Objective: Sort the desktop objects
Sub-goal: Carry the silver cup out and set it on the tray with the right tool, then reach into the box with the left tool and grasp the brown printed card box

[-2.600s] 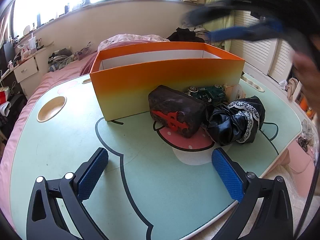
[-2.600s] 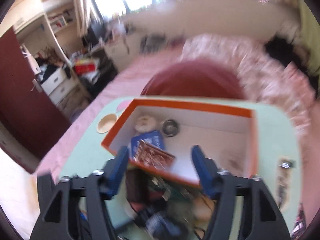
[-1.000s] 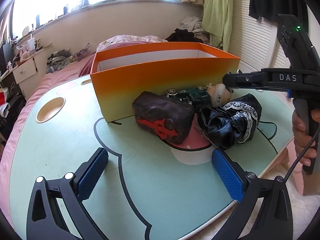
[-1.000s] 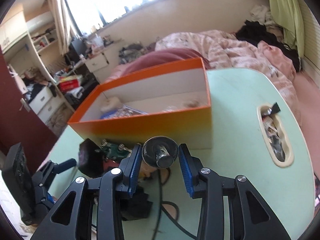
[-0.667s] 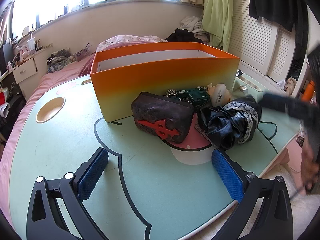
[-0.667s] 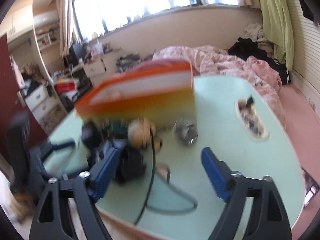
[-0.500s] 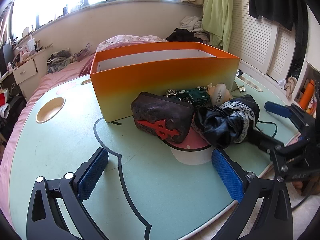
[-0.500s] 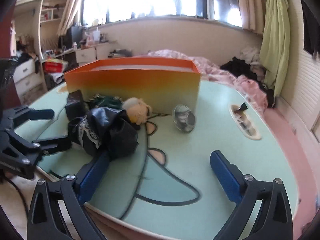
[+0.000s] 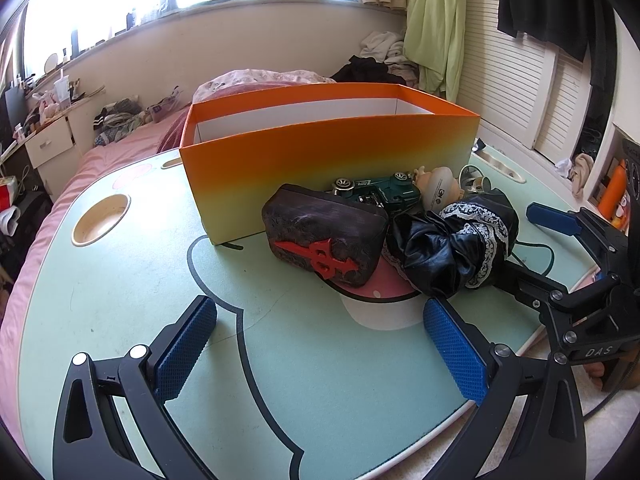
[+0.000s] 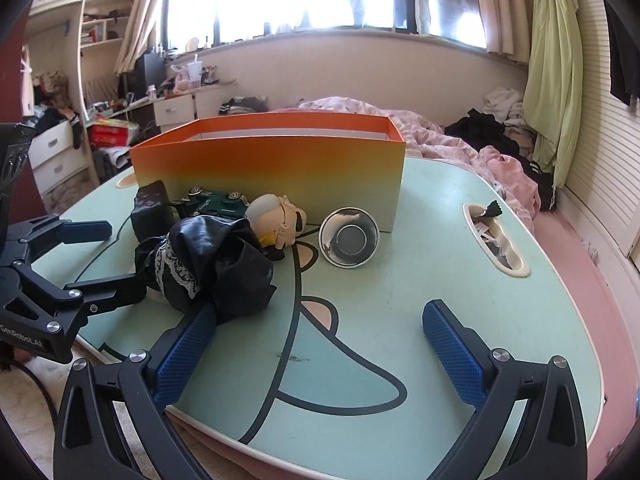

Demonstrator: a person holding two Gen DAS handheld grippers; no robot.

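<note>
Evidently, five items are left unsorted on the worktop (image 10: 460, 280) beside the orange box (image 10: 280, 168), with both the left gripper (image 9: 320, 344) and the right gripper (image 10: 316, 352) held apart and empty.

The right gripper (image 10: 320, 354) has let go of the metal cup (image 10: 349, 237), now lying on the table (image 10: 460, 280) beside the orange box (image 10: 272, 168).

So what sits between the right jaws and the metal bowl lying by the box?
Nothing: in the right wrist view, only bare table runs from the open right gripper to the metal bowl.
</note>
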